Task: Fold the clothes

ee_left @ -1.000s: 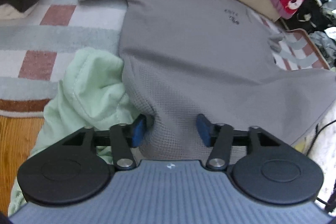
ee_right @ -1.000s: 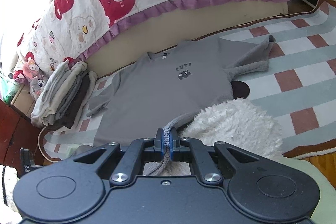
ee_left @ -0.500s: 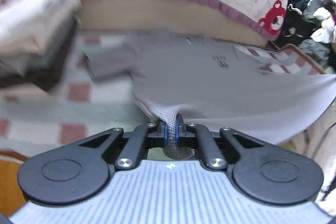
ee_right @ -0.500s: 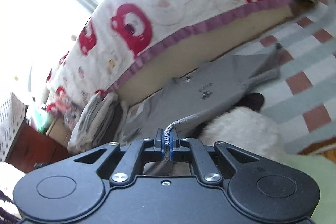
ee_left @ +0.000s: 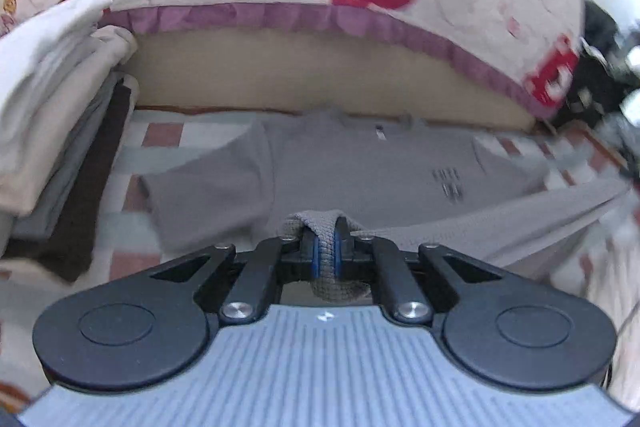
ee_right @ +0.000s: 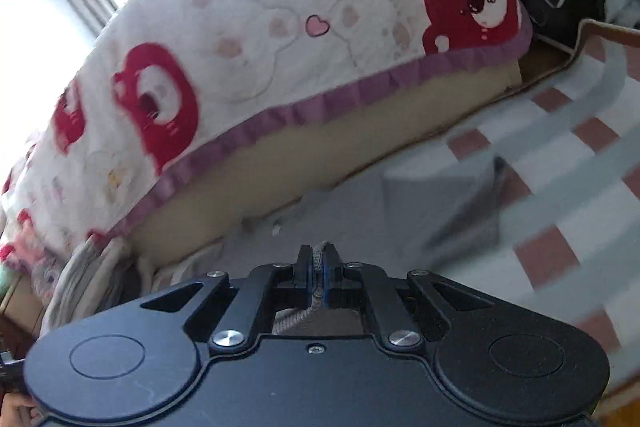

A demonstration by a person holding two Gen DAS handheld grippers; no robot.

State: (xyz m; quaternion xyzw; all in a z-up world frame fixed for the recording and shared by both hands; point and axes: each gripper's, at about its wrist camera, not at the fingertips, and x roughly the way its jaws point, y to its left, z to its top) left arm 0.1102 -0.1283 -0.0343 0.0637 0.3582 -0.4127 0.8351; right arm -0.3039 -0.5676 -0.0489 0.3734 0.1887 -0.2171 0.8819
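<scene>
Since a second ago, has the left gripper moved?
Yes. The left gripper, open at the gray T-shirt hem then, is now shut on it and has tipped up toward the bed, whose side now fills the left wrist view.

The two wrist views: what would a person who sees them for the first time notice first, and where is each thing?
The eye goes first to the bedspread with red bears hanging over the bed at the top of both views. Below it, the grey T-shirt lies on the checked rug, and the left gripper and right gripper are each shut on its hem. A stack of folded clothes sits at the left.
</scene>
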